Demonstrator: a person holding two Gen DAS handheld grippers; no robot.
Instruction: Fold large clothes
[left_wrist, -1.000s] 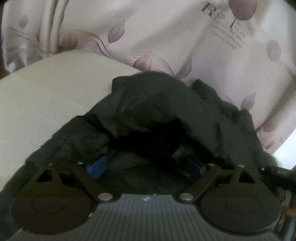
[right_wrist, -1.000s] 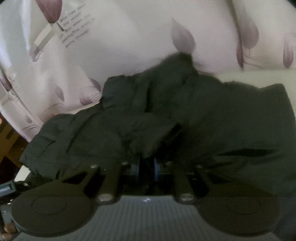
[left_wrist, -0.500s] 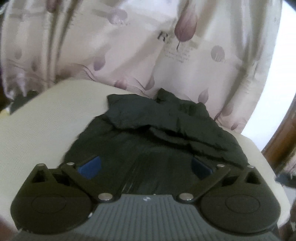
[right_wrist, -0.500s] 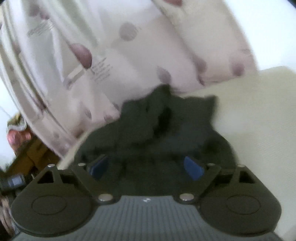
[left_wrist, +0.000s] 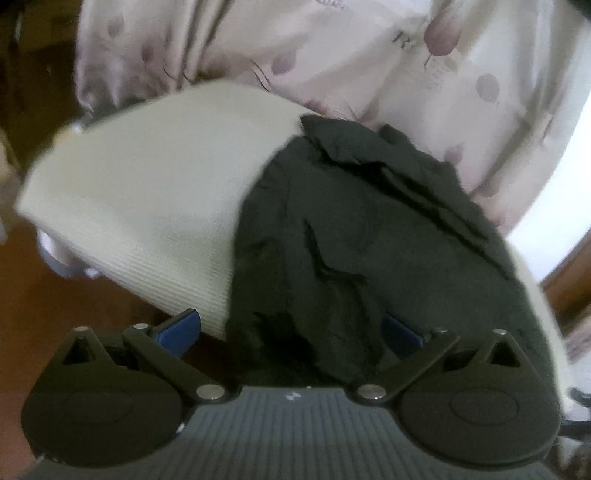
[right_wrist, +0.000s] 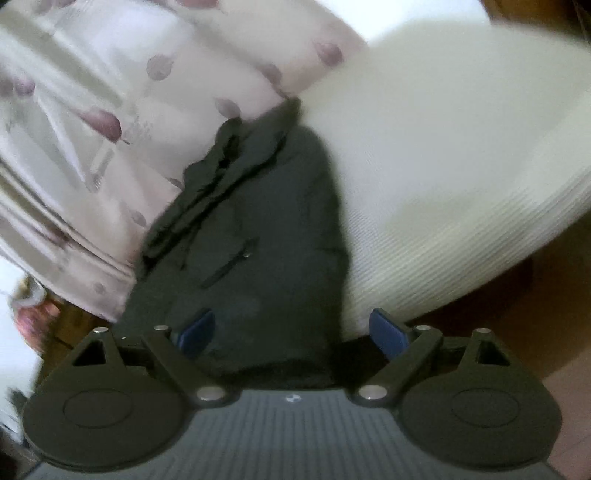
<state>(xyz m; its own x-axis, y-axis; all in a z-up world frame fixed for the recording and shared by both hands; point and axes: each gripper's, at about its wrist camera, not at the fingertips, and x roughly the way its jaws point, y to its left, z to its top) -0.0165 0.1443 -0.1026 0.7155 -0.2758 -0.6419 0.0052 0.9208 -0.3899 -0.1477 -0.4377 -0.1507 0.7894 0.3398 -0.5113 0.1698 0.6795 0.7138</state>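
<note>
**Dark jacket lies on the pale table, both claws wide apart**

A dark jacket (left_wrist: 369, 236) lies in a long bundle on a cream table (left_wrist: 147, 206), with its far end by the leaf-print curtain (left_wrist: 332, 55). Its near end hangs over the table's edge. The left gripper (left_wrist: 290, 330) has its blue pads far apart, and they do not press the cloth. The right gripper (right_wrist: 291, 330) has also just spread its blue pads (right_wrist: 388, 334) wide, with the cloth loose between them. Brown floor (left_wrist: 74, 306) shows below.
</note>
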